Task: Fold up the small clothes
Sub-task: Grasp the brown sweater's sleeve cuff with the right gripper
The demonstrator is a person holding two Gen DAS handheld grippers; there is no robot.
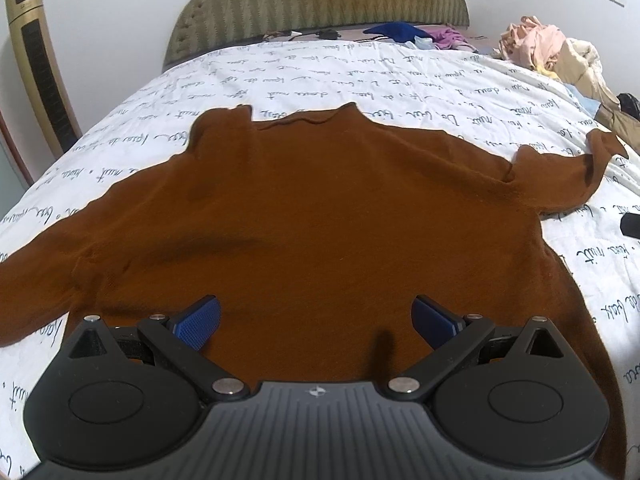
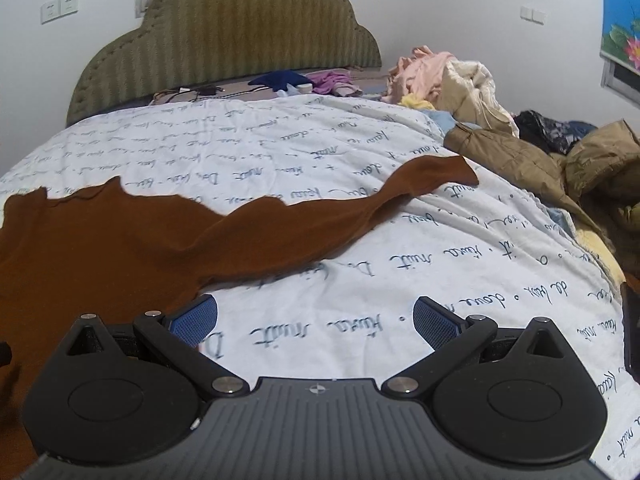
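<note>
A brown long-sleeved top (image 1: 312, 208) lies spread flat on the white bedspread (image 1: 280, 76) with its collar toward the headboard and both sleeves stretched out sideways. My left gripper (image 1: 316, 318) hovers open over the lower middle of the top, holding nothing. In the right wrist view the same top (image 2: 100, 248) fills the left side, and its right sleeve (image 2: 360, 204) runs up and to the right. My right gripper (image 2: 316, 316) stands open over bare bedspread (image 2: 440, 248), just right of the top's side edge, and its left fingertip (image 2: 196, 316) is close to the cloth.
A green padded headboard (image 1: 320, 0) backs the bed. Piled clothes and a tan jacket (image 2: 520, 152) crowd the right side, with pink and cream garments (image 1: 552, 48) behind. Blue and purple items (image 2: 304, 80) and cables lie by the headboard. A tower fan (image 1: 40, 64) stands at the left.
</note>
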